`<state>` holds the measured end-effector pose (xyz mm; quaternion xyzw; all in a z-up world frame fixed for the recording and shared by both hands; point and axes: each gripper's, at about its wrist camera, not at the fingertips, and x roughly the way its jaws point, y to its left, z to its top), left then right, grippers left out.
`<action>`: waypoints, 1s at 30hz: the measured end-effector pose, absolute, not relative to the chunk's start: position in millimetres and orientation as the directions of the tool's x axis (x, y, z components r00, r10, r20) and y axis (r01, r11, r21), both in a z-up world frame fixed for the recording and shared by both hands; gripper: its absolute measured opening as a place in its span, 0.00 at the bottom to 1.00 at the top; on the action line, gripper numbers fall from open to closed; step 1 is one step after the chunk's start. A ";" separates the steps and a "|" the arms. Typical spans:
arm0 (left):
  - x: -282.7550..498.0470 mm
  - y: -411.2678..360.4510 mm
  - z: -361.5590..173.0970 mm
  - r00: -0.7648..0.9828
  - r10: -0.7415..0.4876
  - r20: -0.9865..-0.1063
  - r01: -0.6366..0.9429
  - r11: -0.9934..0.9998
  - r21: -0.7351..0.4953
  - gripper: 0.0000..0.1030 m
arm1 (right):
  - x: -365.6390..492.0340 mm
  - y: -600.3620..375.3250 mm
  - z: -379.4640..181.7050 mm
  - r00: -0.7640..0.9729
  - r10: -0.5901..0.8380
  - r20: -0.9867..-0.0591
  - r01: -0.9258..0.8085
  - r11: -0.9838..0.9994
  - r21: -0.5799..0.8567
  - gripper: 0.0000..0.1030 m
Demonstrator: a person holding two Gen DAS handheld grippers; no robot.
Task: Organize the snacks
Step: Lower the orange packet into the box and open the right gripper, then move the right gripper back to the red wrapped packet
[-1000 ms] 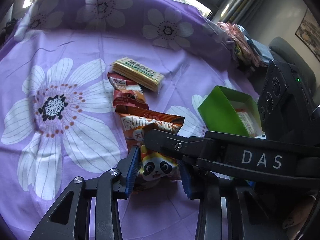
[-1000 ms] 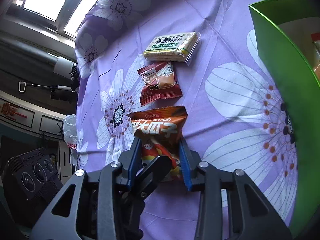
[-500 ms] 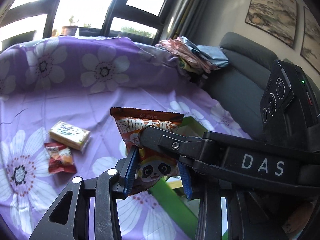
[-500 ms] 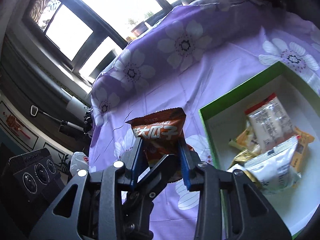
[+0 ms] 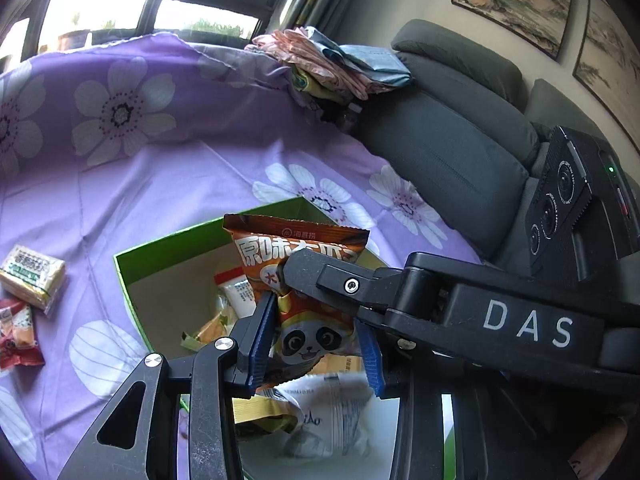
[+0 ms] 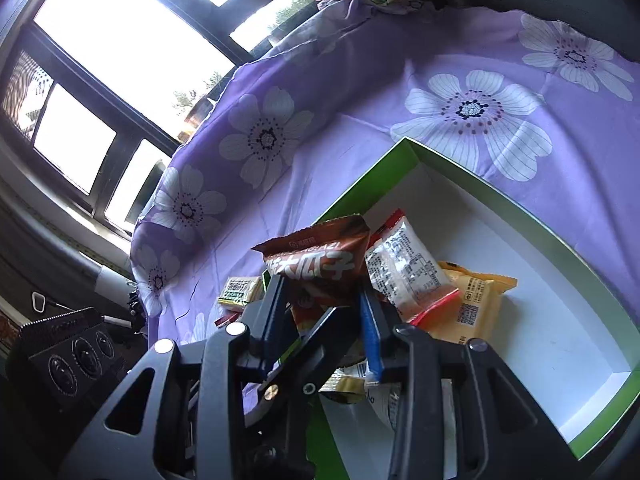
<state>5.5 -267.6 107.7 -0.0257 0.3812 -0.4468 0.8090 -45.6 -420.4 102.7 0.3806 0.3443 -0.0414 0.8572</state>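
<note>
An orange panda-print snack packet [image 5: 296, 248] hangs above the open green box [image 5: 168, 240]. My left gripper [image 5: 314, 320] is shut on its lower half, blue pads pressing both sides. The right gripper's black finger [image 5: 320, 280] crosses the packet's front from the right. In the right wrist view the same packet [image 6: 320, 256] sits between the pads of my right gripper [image 6: 320, 292], held over the near corner of the box [image 6: 500, 200]. A white packet [image 6: 404, 268] and a yellow packet [image 6: 472, 304] lie inside. A cracker pack [image 5: 30, 276] and a small red packet [image 5: 18, 332] lie on the cloth at left.
A purple flowered cloth [image 5: 160, 168] covers the surface. A grey sofa [image 5: 440, 140] stands along the right, with folded fabrics [image 5: 332, 64] piled at the cloth's far corner. Windows run behind. A black device with dials [image 6: 68, 356] sits low at the left.
Both grippers lifted the panda packet off the cloth and carried it to the right, over the green box. The cracker pack and red packet stayed behind on the cloth.
</note>
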 end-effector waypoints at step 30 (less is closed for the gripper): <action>13.3 -42.7 88.3 0.591 -0.406 -0.697 0.222 0.913 -0.343 0.72 | -31.2 -346.7 130.5 0.845 0.104 -0.525 0.198 0.851 0.487 0.93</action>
